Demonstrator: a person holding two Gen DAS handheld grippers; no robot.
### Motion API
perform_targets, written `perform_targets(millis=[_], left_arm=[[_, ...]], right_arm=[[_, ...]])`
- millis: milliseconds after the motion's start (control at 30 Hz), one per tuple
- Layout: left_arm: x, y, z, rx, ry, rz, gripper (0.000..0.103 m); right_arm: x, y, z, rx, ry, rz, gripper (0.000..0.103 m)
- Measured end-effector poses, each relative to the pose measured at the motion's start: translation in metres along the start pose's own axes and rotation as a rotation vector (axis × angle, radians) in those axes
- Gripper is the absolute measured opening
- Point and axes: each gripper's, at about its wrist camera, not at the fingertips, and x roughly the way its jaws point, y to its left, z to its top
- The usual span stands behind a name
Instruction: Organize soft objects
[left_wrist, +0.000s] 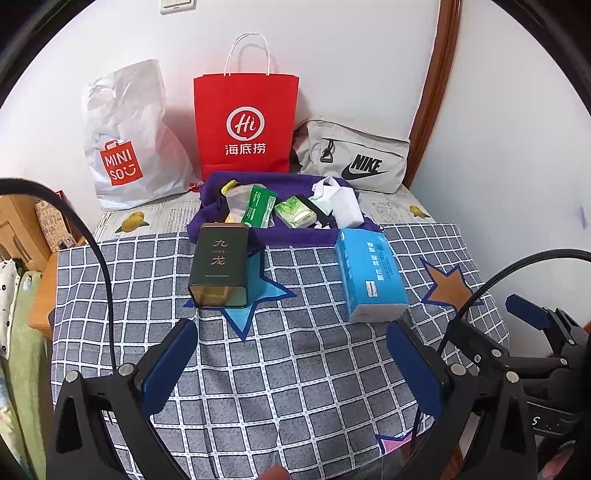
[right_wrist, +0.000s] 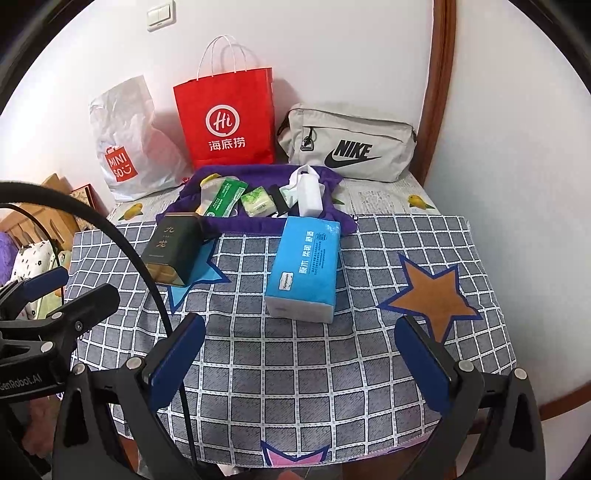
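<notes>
I see the checked cloth (right_wrist: 295, 369) spread as a work surface, three bags (left_wrist: 246, 123) lined along the wall as likely destinations, the blue tissue pack (right_wrist: 304, 266) lying mid-cloth — and both my grippers (left_wrist: 291, 369) (right_wrist: 299, 365) hover spread wide, empty, well short of it.

Tablecloth (left_wrist: 295, 369) showing grey with white grid, blue and brown stars. Tissue pack (left_wrist: 371, 275) reading light blue, tin (left_wrist: 219, 264) dark green, cloth (left_wrist: 284, 236) purple, paper bag (left_wrist: 245, 122) red, pouch (left_wrist: 354, 155) beige with black logo.
</notes>
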Motion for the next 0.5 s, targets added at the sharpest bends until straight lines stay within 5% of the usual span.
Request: perform_targets(millis=[500], left_arm=[[0.0007,0.0000,-0.0010,-0.006,0.005,-0.007,0.103]], right_arm=[[0.0014,0.0033,0.0000,0.005,0.006,-0.004,0.101]])
